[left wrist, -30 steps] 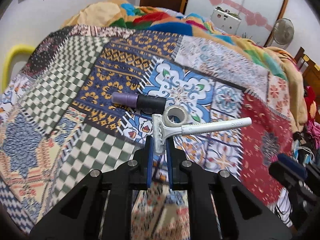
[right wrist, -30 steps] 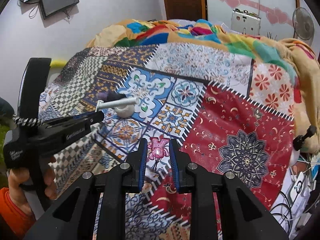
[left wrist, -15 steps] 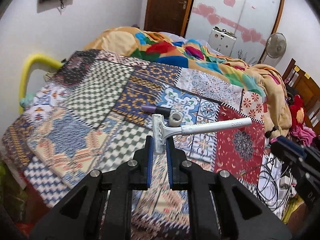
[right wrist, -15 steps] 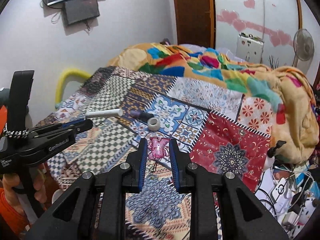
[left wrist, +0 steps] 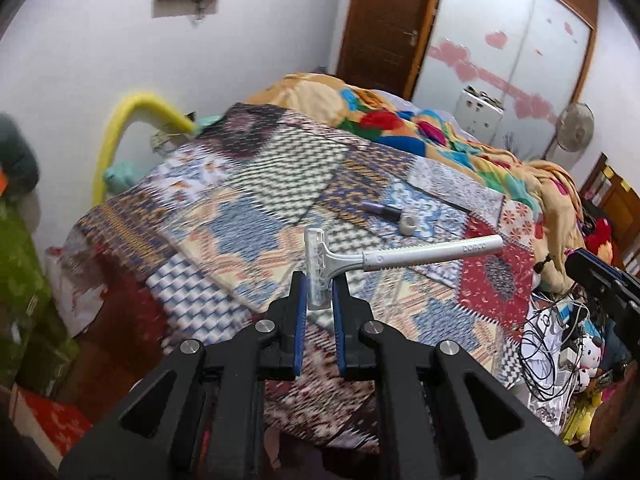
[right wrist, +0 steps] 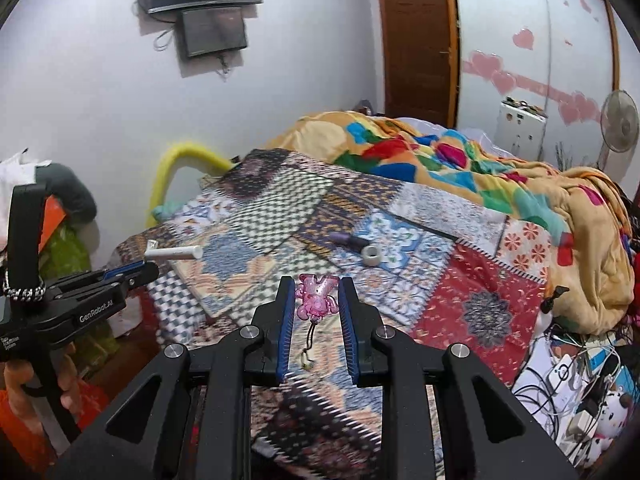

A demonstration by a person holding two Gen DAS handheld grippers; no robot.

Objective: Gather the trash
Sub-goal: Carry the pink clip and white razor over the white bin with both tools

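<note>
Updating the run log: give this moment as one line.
left gripper: shut on razor | right gripper: shut on pink charm | tape roll, purple tube: on bed

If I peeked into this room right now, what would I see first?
First you'd spot the white razor pinched by its head in the left gripper, with its handle sticking out to the right. Next, the pink see-through charm held in the right gripper, its little cord dangling below. Behind them lies the bright patchwork bedspread, where a purple tube and a small roll of tape lie side by side.
</note>
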